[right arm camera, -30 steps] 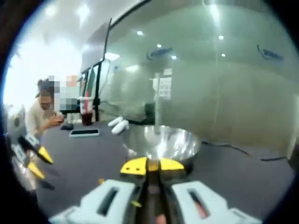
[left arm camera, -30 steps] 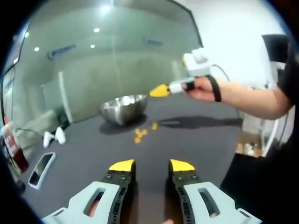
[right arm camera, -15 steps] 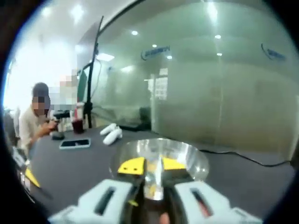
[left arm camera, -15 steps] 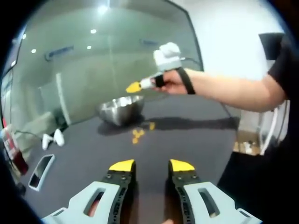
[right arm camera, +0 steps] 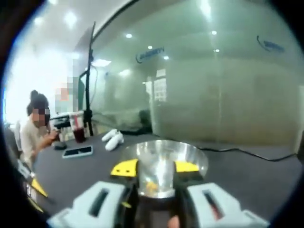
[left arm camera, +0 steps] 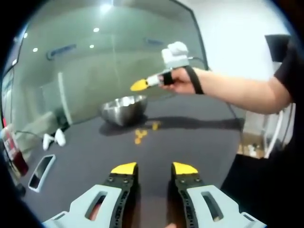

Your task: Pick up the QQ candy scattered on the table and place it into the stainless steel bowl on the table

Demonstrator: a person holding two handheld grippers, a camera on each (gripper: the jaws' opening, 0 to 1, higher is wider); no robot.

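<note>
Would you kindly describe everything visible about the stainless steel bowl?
The stainless steel bowl is round, shiny and reflective, standing upright on the dark table. Yellow candy pieces lie scattered on the table just in front of it. In the right gripper view the right gripper hangs over its open mouth, jaws apart, and something yellow shows inside.

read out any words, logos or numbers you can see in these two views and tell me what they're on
None can be read.
Blue logo high on the glass wall, right gripper view: too blurred.
Second blue mark at that wall's upper right: too blurred.
Blue logo on the same wall in the left gripper view: too blurred.
White sheets stuck on the glass: print too small.
</note>
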